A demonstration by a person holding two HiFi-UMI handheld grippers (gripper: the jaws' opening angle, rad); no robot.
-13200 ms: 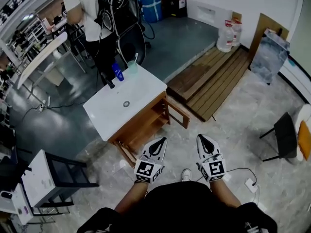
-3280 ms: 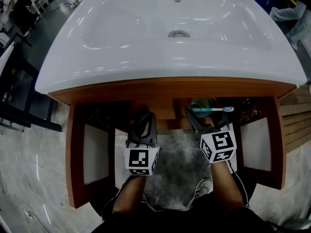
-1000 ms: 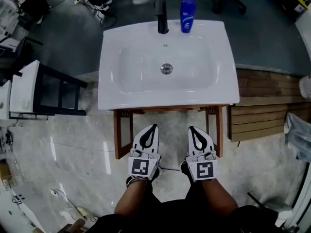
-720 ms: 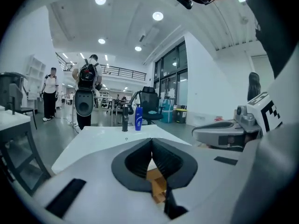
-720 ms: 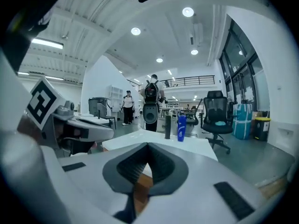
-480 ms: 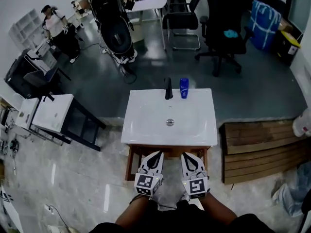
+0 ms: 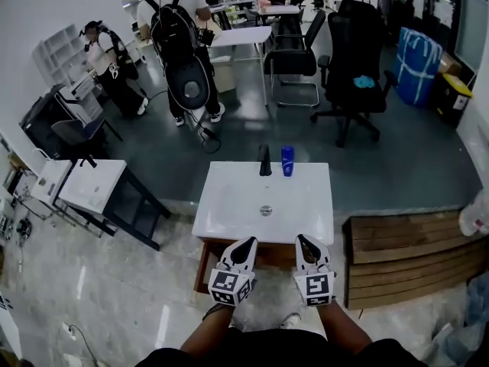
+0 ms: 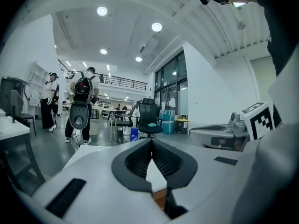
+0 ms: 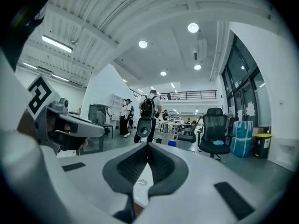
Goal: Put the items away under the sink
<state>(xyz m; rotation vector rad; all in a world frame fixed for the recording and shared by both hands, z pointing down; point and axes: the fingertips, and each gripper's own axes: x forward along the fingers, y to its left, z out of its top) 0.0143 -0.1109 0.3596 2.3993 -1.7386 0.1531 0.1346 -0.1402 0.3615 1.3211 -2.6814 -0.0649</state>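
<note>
The left gripper point(image 7: 248, 243) and the right gripper point(image 7: 303, 240) are hovering side by side over the washbasin's point(image 7: 229, 205) near edge, each with its jaws pressing together on nothing. A blue bottle point(image 7: 287, 160) is standing on the washbasin's back rim, just right of the black faucet point(image 7: 264, 161). Beyond the washbasin a person with a backpack point(image 7: 179, 37) is standing near an office chair point(image 7: 355, 82). A wooden platform point(image 7: 397, 243) is lying to the washbasin's right.

sink top point(image 7: 229, 209) open, faucet point(image 7: 264, 161), bottle point(image 7: 287, 160) at rear

cabinet point(image 7: 203, 272) interior hidden, bottle point(image 7: 287, 160) label unreadable
</note>
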